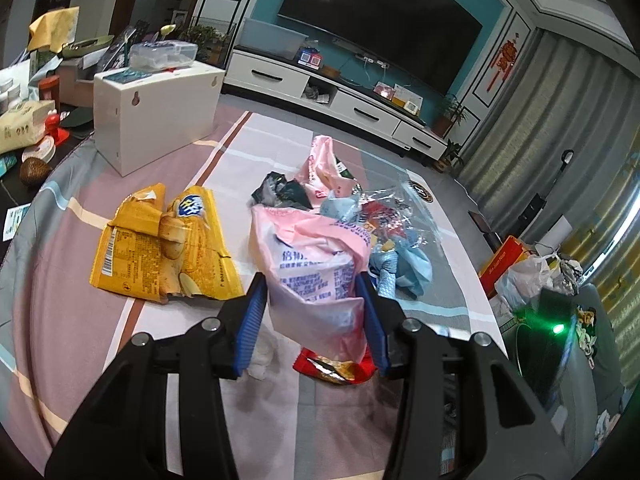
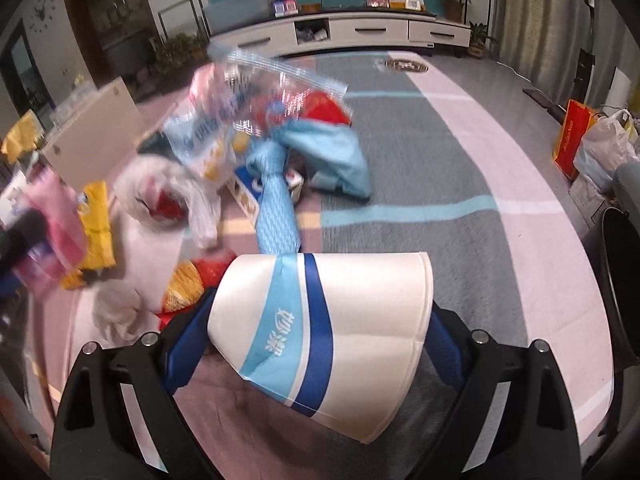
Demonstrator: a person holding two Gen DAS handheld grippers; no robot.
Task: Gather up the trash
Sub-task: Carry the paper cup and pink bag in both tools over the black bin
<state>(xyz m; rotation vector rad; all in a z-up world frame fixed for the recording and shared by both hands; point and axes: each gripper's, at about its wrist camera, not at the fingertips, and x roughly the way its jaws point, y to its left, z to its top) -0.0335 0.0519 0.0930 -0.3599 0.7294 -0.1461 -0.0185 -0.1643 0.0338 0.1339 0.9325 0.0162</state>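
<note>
In the left wrist view my left gripper (image 1: 314, 312) is shut on a pink plastic bag (image 1: 316, 264) that rises from between the blue pads. A yellow chip bag (image 1: 168, 244) lies flat to its left. A red wrapper (image 1: 336, 368) and white tissue (image 1: 262, 356) lie under the gripper. Blue and clear wrappers (image 1: 396, 240) lie right of the bag. In the right wrist view my right gripper (image 2: 320, 336) is shut on a white paper cup with blue stripes (image 2: 332, 332), lying sideways. A blurred heap of wrappers (image 2: 256, 128) lies beyond it.
The trash lies on a pink and grey striped cloth (image 1: 72, 280). A white box (image 1: 156, 116) stands at the back left with clutter behind it. Bags (image 2: 600, 148) stand on the floor to the right. A TV cabinet (image 1: 344, 96) runs along the far wall.
</note>
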